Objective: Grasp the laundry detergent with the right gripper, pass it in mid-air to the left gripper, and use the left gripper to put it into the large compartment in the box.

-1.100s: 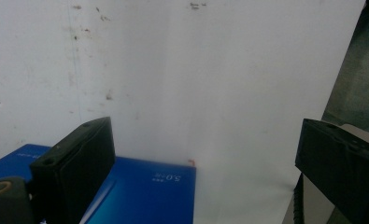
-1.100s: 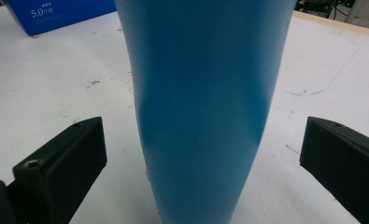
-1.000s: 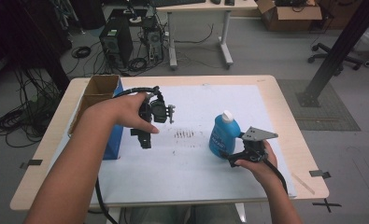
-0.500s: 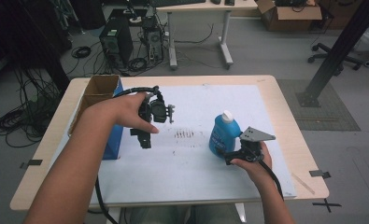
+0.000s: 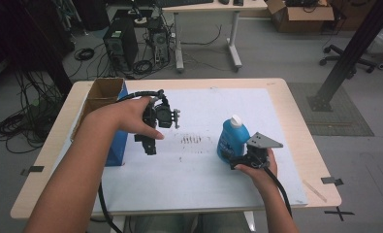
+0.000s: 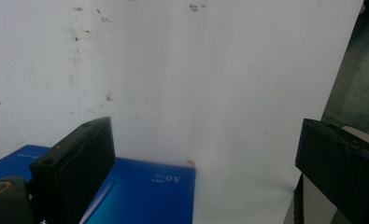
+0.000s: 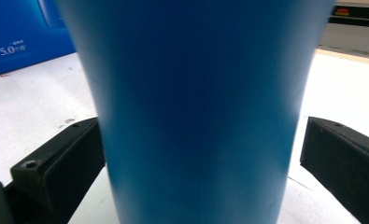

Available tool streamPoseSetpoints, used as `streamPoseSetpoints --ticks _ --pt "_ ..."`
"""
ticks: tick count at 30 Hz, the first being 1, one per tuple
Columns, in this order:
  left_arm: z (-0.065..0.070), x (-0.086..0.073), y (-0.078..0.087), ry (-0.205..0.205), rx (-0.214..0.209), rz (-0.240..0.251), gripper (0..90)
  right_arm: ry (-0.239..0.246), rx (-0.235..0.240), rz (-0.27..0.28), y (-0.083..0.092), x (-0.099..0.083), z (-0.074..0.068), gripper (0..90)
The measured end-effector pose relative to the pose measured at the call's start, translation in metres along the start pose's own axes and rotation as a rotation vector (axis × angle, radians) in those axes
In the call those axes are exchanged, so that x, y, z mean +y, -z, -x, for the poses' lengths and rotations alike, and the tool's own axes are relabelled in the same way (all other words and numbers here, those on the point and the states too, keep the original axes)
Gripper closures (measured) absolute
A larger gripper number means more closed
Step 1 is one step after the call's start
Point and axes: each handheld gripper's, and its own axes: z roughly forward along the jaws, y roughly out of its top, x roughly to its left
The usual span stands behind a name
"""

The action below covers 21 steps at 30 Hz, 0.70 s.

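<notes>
Right gripper (image 5: 242, 158): jaws spread wide, one each side of the blue bottle (image 5: 231, 140); left jaw at its wall, right jaw apart.
Left gripper (image 5: 149, 145): jaws parted, holding nothing, above the blue box (image 6: 140, 191).
Bottle: upright, white cap up, smooth blue, toward the counter's (image 5: 295, 121) right edge.

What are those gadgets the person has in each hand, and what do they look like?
Two handheld tools. The left gripper and right gripper are black with two blocky jaws each. A black cable trails from the right one, which carries a grey three-cornered plate. The forearms are bare, no sleeves.
</notes>
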Motion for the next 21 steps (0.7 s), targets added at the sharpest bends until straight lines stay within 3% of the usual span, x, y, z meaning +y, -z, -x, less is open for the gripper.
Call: streamPoseSetpoints --ticks 7,21 --pt "-0.0002 -0.0014 -0.0002 -0.002 0.0 0.001 5.3 -0.015 -0.022 0.023 -0.002 -0.0015 -0.0006 0.3" --pt "-0.0006 -0.0008 -0.0008 -0.005 0.0 0.001 5.2 0.005 -0.036 0.051 -0.0027 -0.0024 -0.0048 7.3"
